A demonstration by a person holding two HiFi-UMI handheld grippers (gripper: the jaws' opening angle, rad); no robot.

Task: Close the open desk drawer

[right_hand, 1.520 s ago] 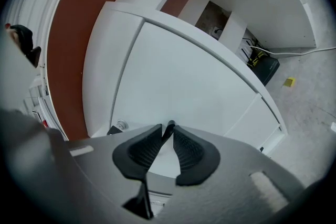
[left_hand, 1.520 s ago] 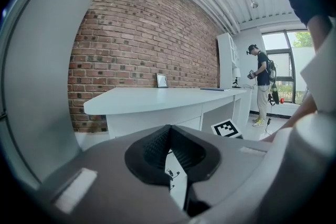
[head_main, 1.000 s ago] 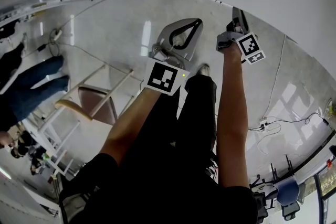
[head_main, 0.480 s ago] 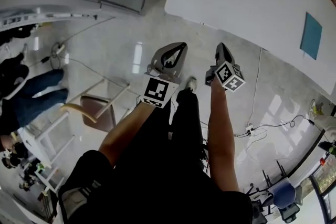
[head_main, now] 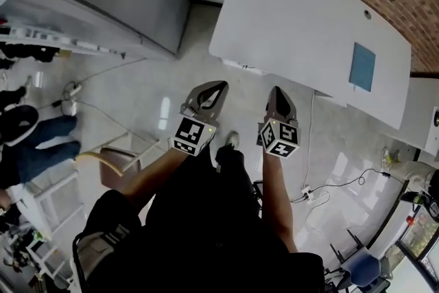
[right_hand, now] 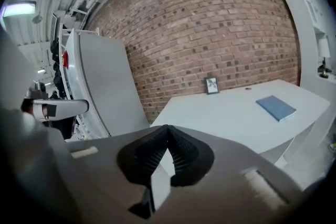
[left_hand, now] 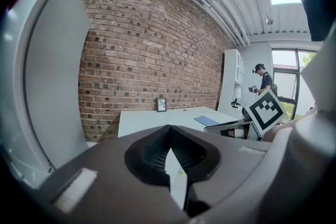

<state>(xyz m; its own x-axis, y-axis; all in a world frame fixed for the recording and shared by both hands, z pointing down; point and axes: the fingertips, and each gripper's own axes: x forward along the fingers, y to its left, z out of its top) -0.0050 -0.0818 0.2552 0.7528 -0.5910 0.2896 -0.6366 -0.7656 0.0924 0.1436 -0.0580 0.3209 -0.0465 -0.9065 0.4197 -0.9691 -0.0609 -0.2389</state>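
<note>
Two grey plastic tools, your left gripper point(head_main: 219, 87) and right gripper point(head_main: 277, 91), sit higher than before, ribbed jaws clenched on nothing; open drawer point(left_hand: 231, 129) under smooth white desk point(head_main: 295, 17) ahead, well apart.

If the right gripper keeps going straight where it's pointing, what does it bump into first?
Probably the white desk. The shut right gripper aims slightly downward toward its near edge, and nothing shows in the open air between them. Depth is hard to judge, though.
</note>
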